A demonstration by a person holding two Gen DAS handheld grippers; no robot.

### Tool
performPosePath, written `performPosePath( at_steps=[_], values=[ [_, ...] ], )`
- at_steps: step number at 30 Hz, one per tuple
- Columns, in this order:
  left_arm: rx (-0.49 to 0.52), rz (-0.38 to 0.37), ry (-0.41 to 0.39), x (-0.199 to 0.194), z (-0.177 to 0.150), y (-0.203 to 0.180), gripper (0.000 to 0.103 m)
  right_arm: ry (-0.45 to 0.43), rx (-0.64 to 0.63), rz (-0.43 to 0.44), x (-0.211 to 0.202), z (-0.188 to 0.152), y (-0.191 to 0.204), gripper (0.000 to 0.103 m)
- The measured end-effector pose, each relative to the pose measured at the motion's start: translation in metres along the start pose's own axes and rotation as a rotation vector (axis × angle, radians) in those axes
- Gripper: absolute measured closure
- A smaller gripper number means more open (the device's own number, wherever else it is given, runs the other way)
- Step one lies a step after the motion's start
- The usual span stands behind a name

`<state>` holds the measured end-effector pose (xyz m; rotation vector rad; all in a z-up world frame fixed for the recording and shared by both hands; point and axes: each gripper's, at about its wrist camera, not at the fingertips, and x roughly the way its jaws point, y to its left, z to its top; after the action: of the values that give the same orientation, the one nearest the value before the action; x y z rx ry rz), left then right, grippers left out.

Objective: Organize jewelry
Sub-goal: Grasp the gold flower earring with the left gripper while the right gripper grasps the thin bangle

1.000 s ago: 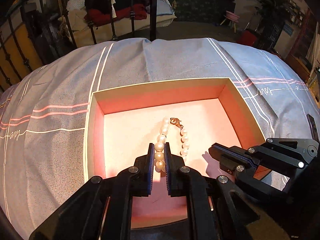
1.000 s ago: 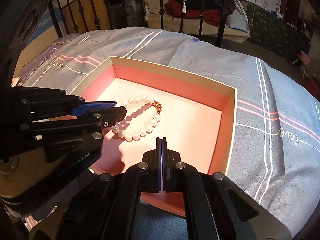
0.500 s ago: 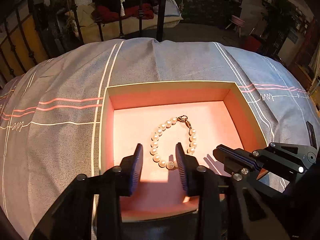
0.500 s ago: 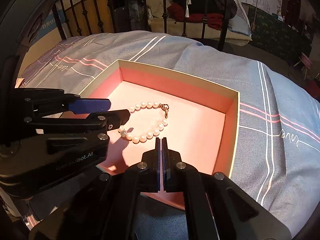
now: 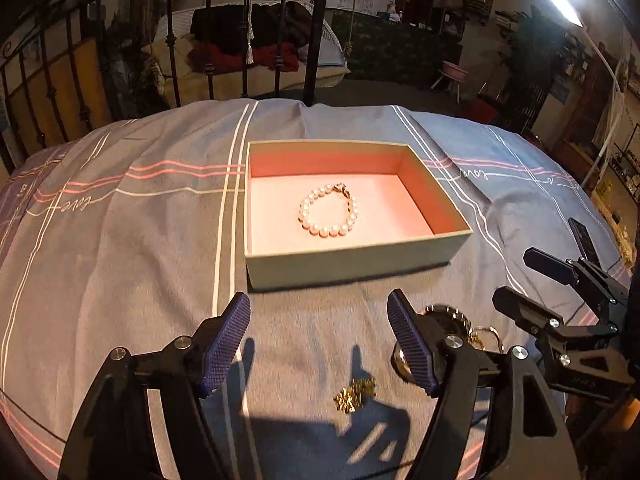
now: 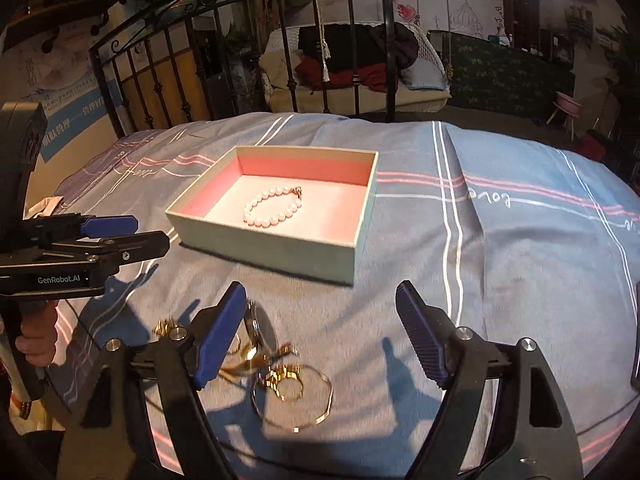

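In one box: one pearl bracelet; both tongs empty

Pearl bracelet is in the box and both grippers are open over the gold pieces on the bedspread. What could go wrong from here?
1. The gold hoops, rings and chain lie tangled, so the open right gripper may lift several together.
2. The small crumpled gold chain lies flat on the soft grey striped bedspread; the open left gripper could pinch fabric.
3. Dropped pieces may tangle with the white pearl bracelet in the pink-lined box.

Both wrist views look down, near the shared box.
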<state>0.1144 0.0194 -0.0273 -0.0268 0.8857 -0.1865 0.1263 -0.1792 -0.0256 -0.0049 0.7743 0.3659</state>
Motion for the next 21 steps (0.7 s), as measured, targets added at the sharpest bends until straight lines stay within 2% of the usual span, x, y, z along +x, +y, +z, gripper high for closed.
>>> performPosePath(
  at_steps=[4,7,11,15,21],
  values=[
    [0.041,-0.015,0.028,0.002,-0.042,-0.014,0.034,0.063,0.007,0.014,-0.005,-0.044,0.0,0.026],
    [0.086,0.019,0.042,0.009,-0.055,-0.018,0.035,0.081,-0.014,0.009,-0.002,-0.06,0.007,0.025],
    [0.102,0.034,0.041,0.017,-0.055,-0.016,0.039,0.081,-0.06,-0.002,0.003,-0.061,0.018,0.022],
    [0.135,0.047,0.035,0.021,-0.056,-0.016,0.053,0.091,-0.107,-0.027,0.011,-0.06,0.025,0.021],
    [0.154,0.026,0.024,0.022,-0.059,-0.015,0.054,0.093,-0.105,-0.02,0.012,-0.061,0.024,0.02]
  ],
)
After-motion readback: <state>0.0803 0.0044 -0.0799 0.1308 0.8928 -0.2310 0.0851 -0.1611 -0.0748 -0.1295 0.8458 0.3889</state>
